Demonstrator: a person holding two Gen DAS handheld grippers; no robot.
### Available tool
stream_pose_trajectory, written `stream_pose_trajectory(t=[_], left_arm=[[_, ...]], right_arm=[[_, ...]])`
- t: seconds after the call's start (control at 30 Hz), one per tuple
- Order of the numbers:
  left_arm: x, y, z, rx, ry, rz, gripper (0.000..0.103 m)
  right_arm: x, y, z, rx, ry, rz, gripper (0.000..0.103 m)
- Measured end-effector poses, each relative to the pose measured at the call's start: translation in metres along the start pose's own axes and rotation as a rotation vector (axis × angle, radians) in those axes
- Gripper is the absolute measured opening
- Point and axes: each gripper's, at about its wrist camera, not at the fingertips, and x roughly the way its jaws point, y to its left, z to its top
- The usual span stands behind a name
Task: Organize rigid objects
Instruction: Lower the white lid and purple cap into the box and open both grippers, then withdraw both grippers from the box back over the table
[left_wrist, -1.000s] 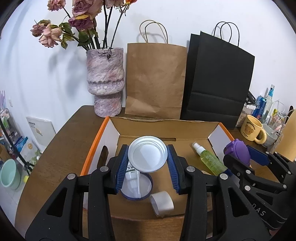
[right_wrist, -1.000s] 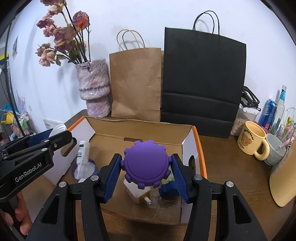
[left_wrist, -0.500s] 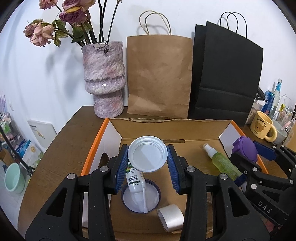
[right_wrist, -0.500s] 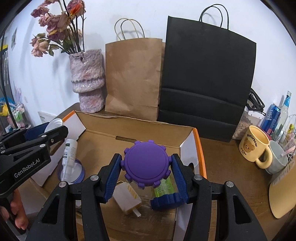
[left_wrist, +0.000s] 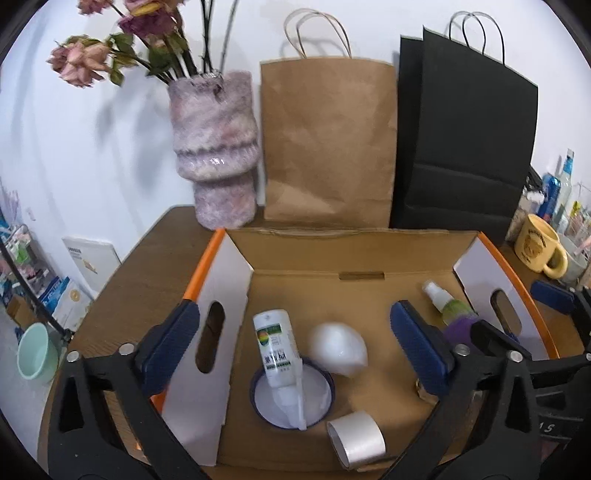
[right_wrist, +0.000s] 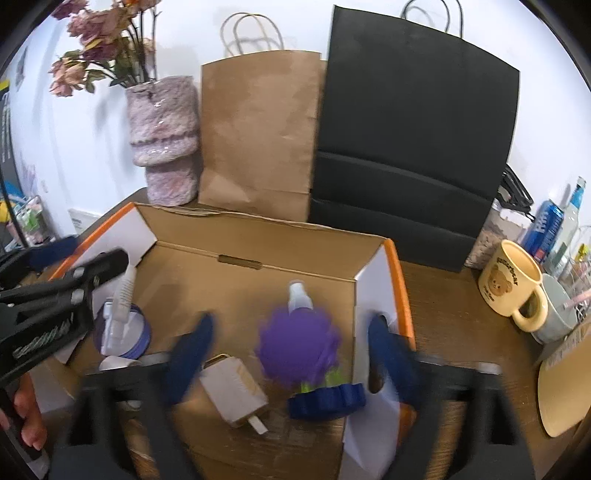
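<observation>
Hand-held gripper (left_wrist: 295, 345) wide open, empty.

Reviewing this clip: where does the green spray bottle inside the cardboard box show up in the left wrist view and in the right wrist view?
Left wrist: the green spray bottle lies at centre right, near the box's right wall, its lower end hidden by the purple lid.
Right wrist: the bottle is at centre, only its white cap and a green sliver showing around the blurred purple lid.
Shared landmark: the slot in the cardboard box's back wall.
</observation>
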Motion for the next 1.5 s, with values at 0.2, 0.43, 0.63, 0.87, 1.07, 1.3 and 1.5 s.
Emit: stream_pose_trajectory(t=[0.2, 0.43, 0.63, 0.87, 1.07, 1.3, 1.5], left_arm=[[0.002, 0.003, 0.001, -0.011, 0.005, 0.01, 0.103], [0.001, 0.005, 0.001, -0.019, 0.006, 0.01, 0.103], [0.0, 0.007, 0.001, -0.03, 0.005, 0.008, 0.103], [-0.007, 0.009, 0.002, -0.047, -0.009, 0.006, 0.103], [-0.017, 0.011, 0.001, -0.056, -0.021, -0.002, 0.103], [-0.037, 0.007, -0.005, -0.039, -0.045, -0.013, 0.103], [-0.056, 0.0, -0.015, -0.026, -0.059, -0.036, 0.103]], right_arm=[[0.001, -0.005, 0.001, 0.019, 0.002, -0.001, 0.099], [0.001, -0.002, 0.001, 0.011, 0.004, 0.001, 0.099], [-0.002, -0.001, 0.0, 0.011, -0.002, 0.003, 0.099], [-0.006, -0.001, -0.002, 0.013, -0.012, 0.0, 0.099], [-0.019, 0.0, -0.008, 0.005, -0.033, -0.004, 0.099], [-0.042, -0.007, -0.017, 0.015, -0.067, -0.014, 0.099], [-0.058, -0.014, -0.029, 0.023, -0.077, -0.015, 0.099]])
